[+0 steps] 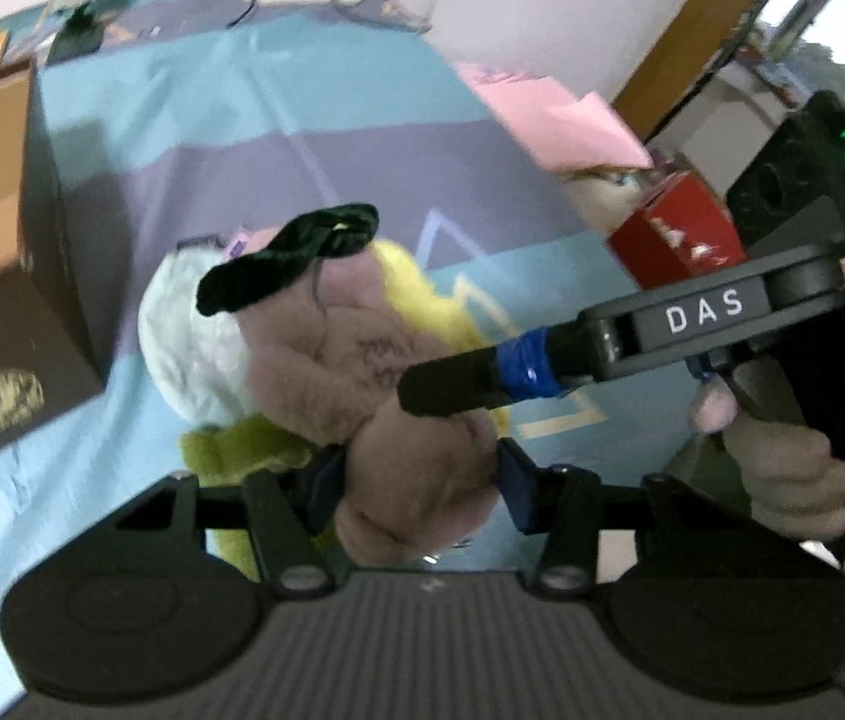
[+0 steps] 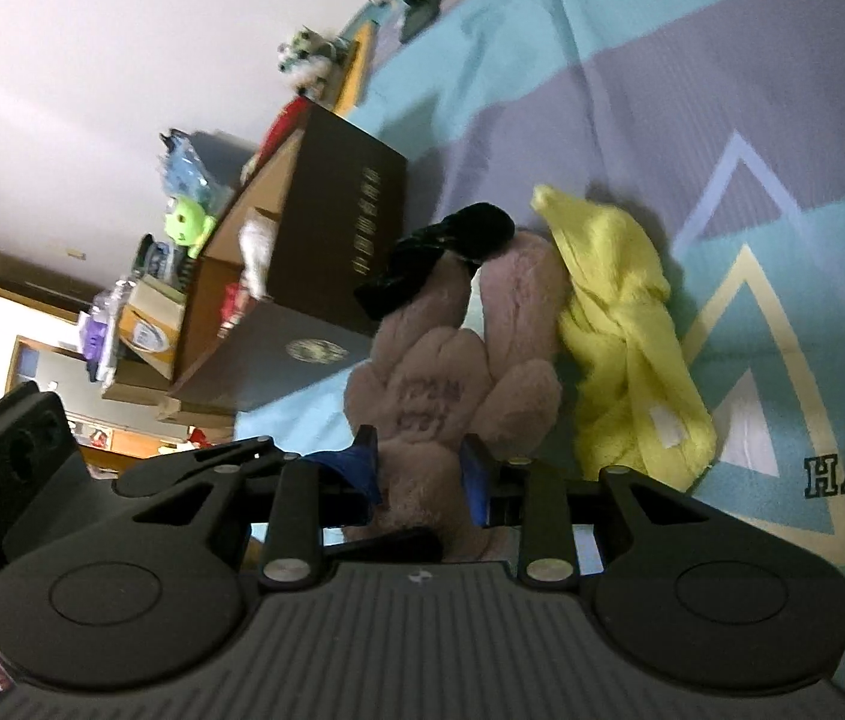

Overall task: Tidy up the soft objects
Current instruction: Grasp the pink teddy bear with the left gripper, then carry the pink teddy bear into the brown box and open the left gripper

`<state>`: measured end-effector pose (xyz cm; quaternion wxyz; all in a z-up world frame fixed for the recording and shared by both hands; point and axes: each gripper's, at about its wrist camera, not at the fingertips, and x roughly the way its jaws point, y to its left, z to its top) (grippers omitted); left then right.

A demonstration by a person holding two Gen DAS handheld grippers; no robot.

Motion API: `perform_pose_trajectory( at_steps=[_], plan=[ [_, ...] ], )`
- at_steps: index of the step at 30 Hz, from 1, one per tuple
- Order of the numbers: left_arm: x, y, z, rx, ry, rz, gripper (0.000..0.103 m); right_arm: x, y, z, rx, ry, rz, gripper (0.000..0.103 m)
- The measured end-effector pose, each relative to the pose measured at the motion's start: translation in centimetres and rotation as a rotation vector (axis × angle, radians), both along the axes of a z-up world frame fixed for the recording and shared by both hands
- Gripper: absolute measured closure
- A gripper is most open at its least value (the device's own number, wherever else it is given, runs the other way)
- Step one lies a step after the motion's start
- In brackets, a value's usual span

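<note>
Both tools are showing matte black bodies — ribbed grey-black housing flanked by two round discs, with silver screw heads on the finger arms. The left gripper (image 1: 419, 480) is wearing dark blue pads; the right gripper (image 2: 419, 471) is carrying blue tape and white "DAS" lettering.

A bed sheet (image 2: 632, 90) striped in teal and purple is carrying a yellow cloth (image 2: 620, 324), a dark brown box (image 2: 350, 228) and a pink paper sheet (image 1: 560, 114).
</note>
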<state>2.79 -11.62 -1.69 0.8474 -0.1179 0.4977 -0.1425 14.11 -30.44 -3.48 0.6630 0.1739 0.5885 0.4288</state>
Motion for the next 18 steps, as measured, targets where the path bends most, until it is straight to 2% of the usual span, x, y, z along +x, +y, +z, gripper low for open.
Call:
perform_pose_trajectory(
  at_steps=[3,5,7,9,11,12,13,15,18],
  plan=[
    [-0.3,0.5,1.9,-0.026,-0.035,-0.033,0.055,0.0,0.2,1.7,-0.013,-0.002,-0.003,0.091],
    [-0.5,1.0,2.8,-0.054,-0.048,-0.057,0.055,-0.3,0.7,2.6,-0.056,-0.02,0.011,0.091],
    [-0.3,1.3,2.7,-0.072,-0.046,-0.09,0.055,-0.5,1.3,2.9,-0.094,-0.011,0.004,0.09],
    [0.0,1.6,2.7,-0.09,-0.026,-0.096,0.055,-1.0,1.5,4.0,-0.09,-0.044,-0.012,0.09],
    [-0.1,2.4,3.6,-0.114,-0.059,-0.099,0.055,-1.2,1.7,4.3,-0.096,-0.064,-0.013,0.091],
    [-0.2,2.7,3.7,-0.12,-0.071,-0.108,0.055,-1.1,1.9,3.8,-0.12,-0.042,-0.027,0.091],
    [-0.1,2.9,3.3,-0.13,-0.057,-0.122,0.055,-1.2,2.1,3.2,-0.151,-0.015,-0.047,0.091],
    [0.5,3.0,2.2,-0.157,0.005,-0.146,0.055,-1.8,2.1,3.2,-0.165,-0.019,-0.08,0.091],
    [0.1,3.6,2.4,-0.198,0.004,-0.196,0.055,-2.8,2.0,3.8,-0.195,-0.013,-0.131,0.091]
  ],
)
